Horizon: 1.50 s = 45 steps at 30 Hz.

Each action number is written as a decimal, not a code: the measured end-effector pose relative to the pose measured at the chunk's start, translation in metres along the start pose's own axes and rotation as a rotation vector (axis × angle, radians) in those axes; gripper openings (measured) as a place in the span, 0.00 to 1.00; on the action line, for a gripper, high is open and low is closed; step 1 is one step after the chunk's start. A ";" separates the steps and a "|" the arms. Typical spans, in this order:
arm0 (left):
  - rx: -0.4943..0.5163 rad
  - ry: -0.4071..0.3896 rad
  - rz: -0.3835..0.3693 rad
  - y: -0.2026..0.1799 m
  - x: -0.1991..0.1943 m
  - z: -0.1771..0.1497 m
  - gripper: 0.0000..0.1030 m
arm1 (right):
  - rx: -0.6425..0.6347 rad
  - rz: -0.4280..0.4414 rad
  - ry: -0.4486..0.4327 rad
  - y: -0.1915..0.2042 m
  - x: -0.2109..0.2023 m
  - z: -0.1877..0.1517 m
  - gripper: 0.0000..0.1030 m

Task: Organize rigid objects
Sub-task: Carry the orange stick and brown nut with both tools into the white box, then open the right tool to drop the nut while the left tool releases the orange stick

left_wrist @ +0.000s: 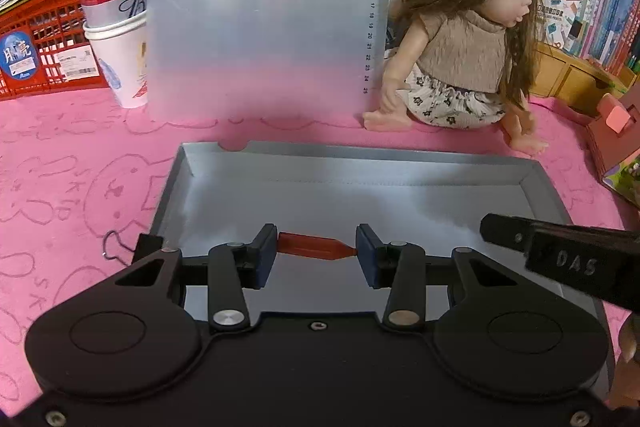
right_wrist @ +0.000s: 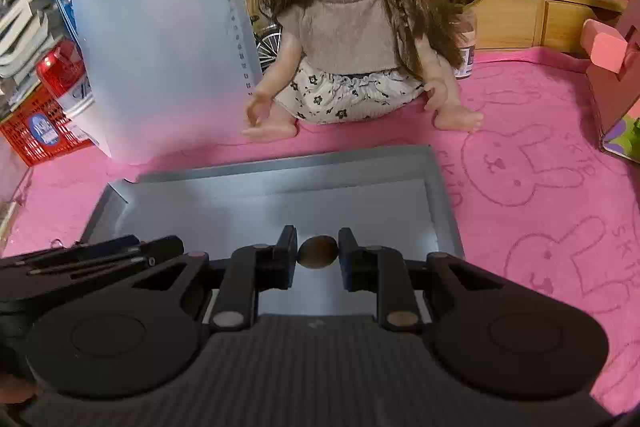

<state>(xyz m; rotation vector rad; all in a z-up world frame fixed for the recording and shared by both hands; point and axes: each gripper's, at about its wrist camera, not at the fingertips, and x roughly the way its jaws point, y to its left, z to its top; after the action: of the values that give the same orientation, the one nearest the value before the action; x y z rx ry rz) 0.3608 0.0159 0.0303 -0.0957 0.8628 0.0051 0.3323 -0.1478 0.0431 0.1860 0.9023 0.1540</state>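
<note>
My left gripper is shut on a small red plastic piece that tapers toward its right end, held crosswise between the pads. It hangs over the open grey tray on the pink cloth. My right gripper is shut on a small brown oval object, like a nut or stone, also above the grey tray. The right gripper's black body juts in at the right of the left wrist view. The left gripper shows at the lower left of the right wrist view. The tray floor looks bare.
A long-haired doll sits just behind the tray, beside a frosted plastic sheet with a ruler edge. A red can in stacked paper cups and a red crate stand at the left. A pink cardboard box is at the right; books fill the shelves behind.
</note>
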 end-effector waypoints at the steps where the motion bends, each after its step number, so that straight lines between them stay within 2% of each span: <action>1: 0.002 0.001 0.004 -0.001 0.002 0.001 0.40 | -0.001 -0.003 0.002 0.000 0.002 0.001 0.26; 20: 0.045 -0.021 0.042 -0.004 0.012 -0.002 0.40 | -0.080 -0.070 0.020 0.011 0.020 0.006 0.26; 37: 0.065 -0.037 0.062 -0.008 0.013 -0.006 0.41 | -0.116 -0.081 0.002 0.016 0.020 0.003 0.30; 38: 0.061 -0.037 0.061 -0.008 0.012 -0.006 0.41 | -0.112 -0.079 -0.002 0.016 0.020 0.003 0.32; 39: 0.056 -0.037 0.059 -0.008 0.012 -0.006 0.41 | -0.110 -0.078 -0.010 0.016 0.019 0.002 0.41; 40: 0.052 -0.038 0.059 -0.007 0.012 -0.006 0.41 | -0.110 -0.075 -0.018 0.016 0.017 0.002 0.45; 42: 0.047 -0.043 0.059 -0.006 0.011 -0.007 0.41 | -0.114 -0.070 -0.032 0.016 0.013 0.001 0.49; 44: 0.047 -0.051 0.050 -0.006 0.008 -0.008 0.45 | -0.115 -0.070 -0.042 0.017 0.009 0.001 0.54; 45: 0.050 -0.056 0.044 -0.006 0.006 -0.008 0.51 | -0.117 -0.070 -0.048 0.017 0.006 0.002 0.57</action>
<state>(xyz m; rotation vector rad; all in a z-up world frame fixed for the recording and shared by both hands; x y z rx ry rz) 0.3590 0.0086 0.0206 -0.0292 0.8082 0.0269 0.3365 -0.1304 0.0430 0.0492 0.8481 0.1362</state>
